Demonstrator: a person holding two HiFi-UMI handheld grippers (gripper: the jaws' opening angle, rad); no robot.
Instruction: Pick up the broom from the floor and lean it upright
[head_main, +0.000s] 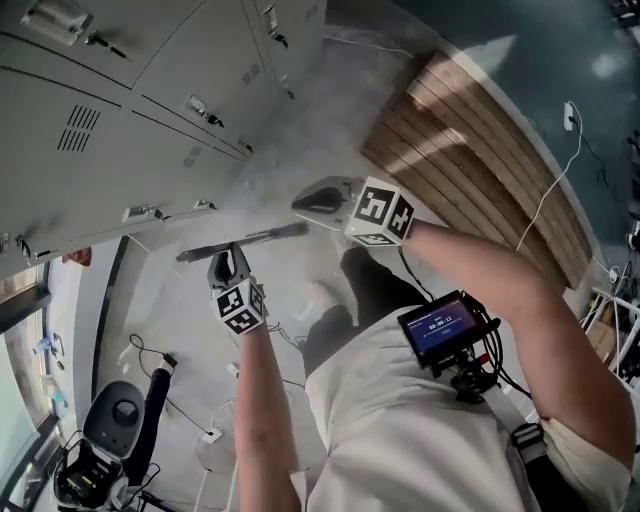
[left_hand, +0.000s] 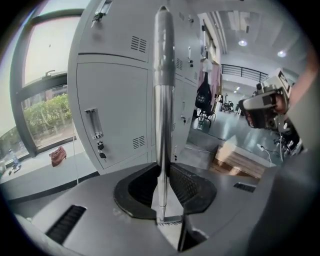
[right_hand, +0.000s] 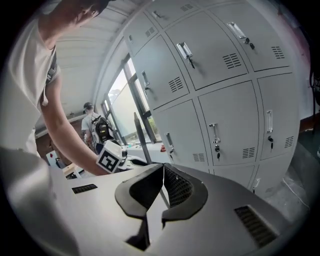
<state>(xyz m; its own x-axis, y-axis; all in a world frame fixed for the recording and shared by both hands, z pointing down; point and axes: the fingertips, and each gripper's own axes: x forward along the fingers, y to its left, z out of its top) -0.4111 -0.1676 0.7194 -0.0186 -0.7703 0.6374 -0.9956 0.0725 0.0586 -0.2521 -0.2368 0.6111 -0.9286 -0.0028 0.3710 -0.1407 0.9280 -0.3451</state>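
Closest to the lens in the head view: a white shirt and a chest-mounted monitor (head_main: 442, 328), with both arms reaching past them toward the lockers (head_main: 100, 110). Shows the left gripper (head_main: 229, 266) clamped across the broom handle (head_main: 265, 238), a thin metal pole held clear of the floor, roughly level, near the locker fronts but not touching them. Places the right gripper (head_main: 320, 200) just beside the pole's far end, likewise near the lockers. Gives no sight of the broom's head.

Looks, in the left gripper view, straight at jaws closed partway onto the pole (left_hand: 163, 100), pads pressed to it on both sides. Has the pole running straight up the frame in front of the lockers (left_hand: 112, 105) and ending in a rounded tip.

Finds, in the right gripper view, a claw drawn narrow, tips meeting, with nothing pressed between the pads. Catches the pole (right_hand: 140, 135) passing beyond those jaws and slanting up in front of the lockers (right_hand: 230, 100), apparently untouched by them.

Reads as the lifting step: broom off the floor in a one-gripper hold, not yet upright, not yet resting on anything. Seems to call next for tipping the pole toward vertical, setting the head end down close to the locker base, and letting the upper end rest against a door before easing the clamp. Probably also calls for opening the right claw first, if a second hold is wanted to steady the swing.
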